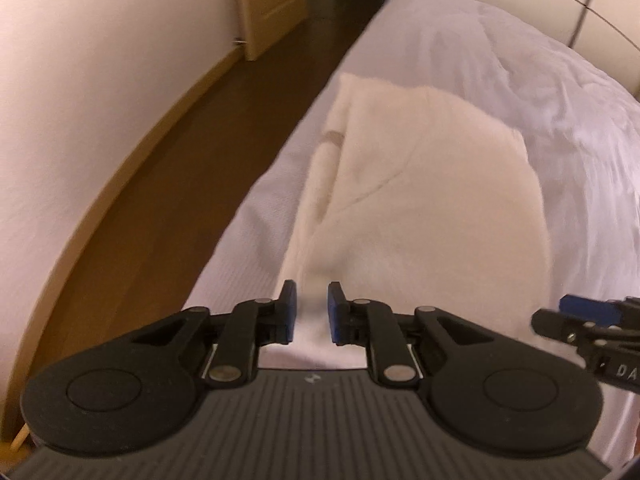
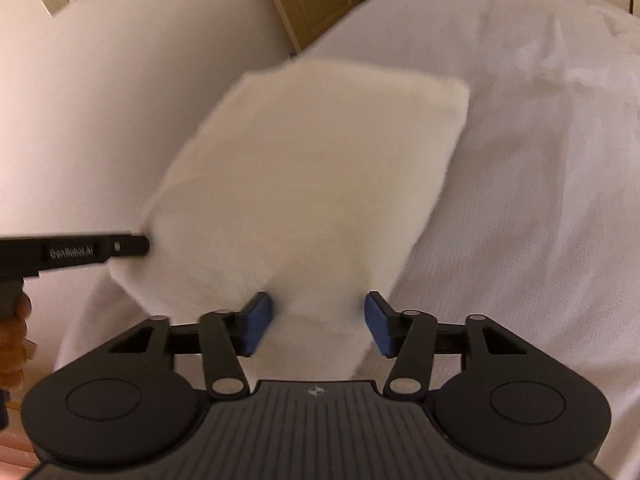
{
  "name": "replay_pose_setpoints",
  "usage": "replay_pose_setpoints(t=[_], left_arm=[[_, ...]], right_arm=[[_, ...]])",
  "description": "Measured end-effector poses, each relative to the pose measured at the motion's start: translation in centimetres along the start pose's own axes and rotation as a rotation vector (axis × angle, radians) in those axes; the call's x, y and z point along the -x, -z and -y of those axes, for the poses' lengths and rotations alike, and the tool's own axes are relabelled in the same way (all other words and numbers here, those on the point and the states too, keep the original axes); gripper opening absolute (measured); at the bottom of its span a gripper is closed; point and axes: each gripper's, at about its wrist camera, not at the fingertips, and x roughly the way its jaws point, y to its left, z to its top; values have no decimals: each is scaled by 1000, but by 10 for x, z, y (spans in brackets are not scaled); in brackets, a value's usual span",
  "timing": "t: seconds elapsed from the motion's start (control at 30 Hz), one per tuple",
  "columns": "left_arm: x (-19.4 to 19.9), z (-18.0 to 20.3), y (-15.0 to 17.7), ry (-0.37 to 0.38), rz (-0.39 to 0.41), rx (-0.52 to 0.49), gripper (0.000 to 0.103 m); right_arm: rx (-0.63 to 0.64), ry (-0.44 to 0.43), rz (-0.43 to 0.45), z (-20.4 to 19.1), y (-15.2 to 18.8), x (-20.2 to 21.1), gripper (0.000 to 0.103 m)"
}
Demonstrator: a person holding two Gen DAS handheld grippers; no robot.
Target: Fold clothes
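A cream-white folded garment (image 1: pixel 420 200) lies on the white bed sheet (image 1: pixel 540 80), close to the bed's left edge. My left gripper (image 1: pixel 312 304) sits at the garment's near left corner. Its blue pads stand a little apart, a strip of cloth runs between them, and they do not press on it. My right gripper (image 2: pixel 318 316) is at the near right corner of the garment (image 2: pixel 312 180) with its pads wide apart and the cloth loose between them. The right gripper also shows in the left wrist view (image 1: pixel 580 312), and the left gripper shows side-on in the right wrist view (image 2: pixel 132 245).
The bed's left edge drops to a dark wooden floor (image 1: pixel 192 168) beside a pale wall (image 1: pixel 80 80). A wooden door (image 1: pixel 272 0) stands at the far end. Rumpled white bedding (image 2: pixel 540 80) covers the right. A hand (image 2: pixel 12 336) holds the left gripper's handle.
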Motion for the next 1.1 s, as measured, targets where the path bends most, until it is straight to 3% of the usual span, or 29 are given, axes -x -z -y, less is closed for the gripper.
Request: replay_pose_setpoints(t=[0.03, 0.13, 0.2, 0.27, 0.33, 0.57, 0.8, 1.1], left_arm=[[13, 3, 3, -19, -3, 15, 35], [57, 14, 20, -45, -6, 55, 41], [85, 26, 34, -62, -12, 83, 50], [112, 39, 51, -76, -16, 110, 53], [138, 53, 65, -86, -27, 133, 59], [217, 99, 98, -107, 1, 194, 69], [291, 136, 125, -162, 101, 202, 86], [345, 159, 152, -253, 176, 203, 102]], right_arm=[[3, -1, 12, 0, -2, 11, 50], [-30, -42, 16, 2, -1, 47, 53], [-49, -59, 10, 2, 5, 74, 58], [-41, -66, 11, 2, 14, 103, 70], [-21, -68, 14, 3, 23, 131, 73], [63, -79, 39, 12, 48, 228, 97], [115, -90, 95, 18, 64, 315, 101], [159, -95, 145, 20, 85, 369, 103]])
